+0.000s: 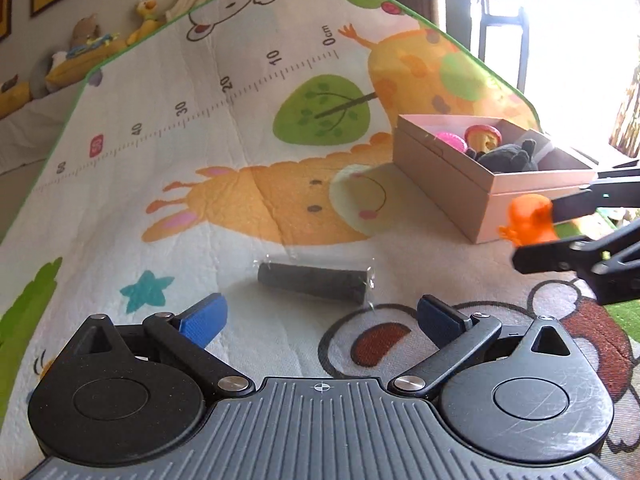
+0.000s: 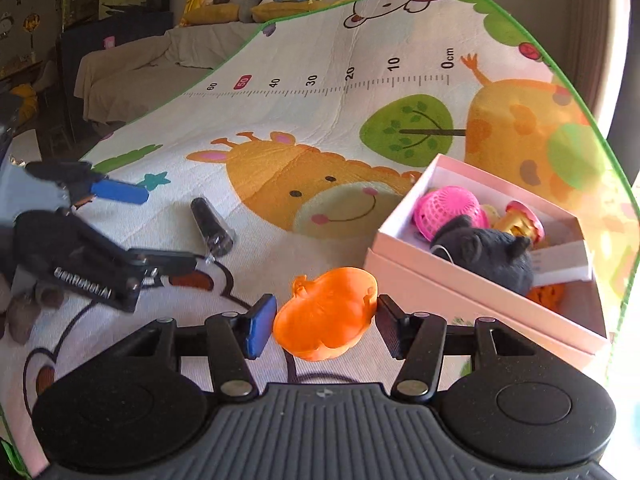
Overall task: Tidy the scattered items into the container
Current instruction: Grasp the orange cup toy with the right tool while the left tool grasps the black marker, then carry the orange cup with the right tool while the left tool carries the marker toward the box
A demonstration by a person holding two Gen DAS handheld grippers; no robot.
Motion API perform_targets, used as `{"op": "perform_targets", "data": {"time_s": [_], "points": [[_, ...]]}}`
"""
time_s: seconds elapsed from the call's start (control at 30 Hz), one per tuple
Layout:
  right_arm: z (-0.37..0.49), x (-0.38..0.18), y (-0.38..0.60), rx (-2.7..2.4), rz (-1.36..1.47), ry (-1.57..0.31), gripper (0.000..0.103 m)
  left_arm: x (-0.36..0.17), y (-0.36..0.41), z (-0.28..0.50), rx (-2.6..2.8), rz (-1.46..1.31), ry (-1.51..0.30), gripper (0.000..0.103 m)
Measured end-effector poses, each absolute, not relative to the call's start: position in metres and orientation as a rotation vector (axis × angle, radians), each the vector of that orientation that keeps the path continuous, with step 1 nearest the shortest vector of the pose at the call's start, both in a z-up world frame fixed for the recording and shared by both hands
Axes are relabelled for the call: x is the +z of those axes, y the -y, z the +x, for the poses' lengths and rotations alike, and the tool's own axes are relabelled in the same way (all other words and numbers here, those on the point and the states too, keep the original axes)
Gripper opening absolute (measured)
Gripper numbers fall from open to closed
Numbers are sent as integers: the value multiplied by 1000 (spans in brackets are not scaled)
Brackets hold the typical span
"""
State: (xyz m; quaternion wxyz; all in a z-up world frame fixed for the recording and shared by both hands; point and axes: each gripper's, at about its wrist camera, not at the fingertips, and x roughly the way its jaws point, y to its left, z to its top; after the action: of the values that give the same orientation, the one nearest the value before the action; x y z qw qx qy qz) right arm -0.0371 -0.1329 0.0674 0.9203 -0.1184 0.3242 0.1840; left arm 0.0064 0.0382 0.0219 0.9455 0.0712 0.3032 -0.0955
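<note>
A dark cylinder (image 1: 314, 282) in clear wrap lies on the play mat just ahead of my left gripper (image 1: 322, 320), which is open, its blue pads to either side and short of it. From the right wrist view the cylinder (image 2: 212, 226) lies between the left gripper's spread fingers (image 2: 120, 192). My right gripper (image 2: 326, 322) is shut on an orange plastic animal toy (image 2: 326, 314), held above the mat left of the pink box (image 2: 460, 292). In the left wrist view the orange toy (image 1: 530, 220) hangs beside the box's near corner (image 1: 440, 176).
The box holds a pink mesh ball (image 2: 446, 210), a black plush (image 2: 488, 254) and a red and yellow toy (image 2: 520, 220). The cartoon mat (image 2: 320, 80) has a green border. A covered sofa (image 2: 132, 68) with plush toys stands beyond it.
</note>
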Motion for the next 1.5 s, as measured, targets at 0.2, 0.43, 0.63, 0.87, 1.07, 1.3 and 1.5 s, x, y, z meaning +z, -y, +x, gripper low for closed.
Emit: {"op": "perform_targets", "data": {"time_s": [0.2,0.43,0.63,0.87,1.07,1.3,1.5], "points": [[-72,52,167,279,-185,-718,55,13,-38,37,-251,200,-635,103],[-82,38,193,217,-86,-750,55,2,-40,62,-267,174,-705,103],[-80,38,192,230,-81,-743,55,4,-31,53,-275,133,-701,102],[-91,38,188,227,-103,-719,55,15,0,17,-371,102,-683,92],[-102,36,196,206,-95,-718,55,24,34,-20,-492,83,-660,92],[-119,31,206,169,-109,-713,55,18,70,-50,-603,156,-688,92],[-124,32,209,158,-105,-692,56,9,73,-51,-535,195,-721,93]]}}
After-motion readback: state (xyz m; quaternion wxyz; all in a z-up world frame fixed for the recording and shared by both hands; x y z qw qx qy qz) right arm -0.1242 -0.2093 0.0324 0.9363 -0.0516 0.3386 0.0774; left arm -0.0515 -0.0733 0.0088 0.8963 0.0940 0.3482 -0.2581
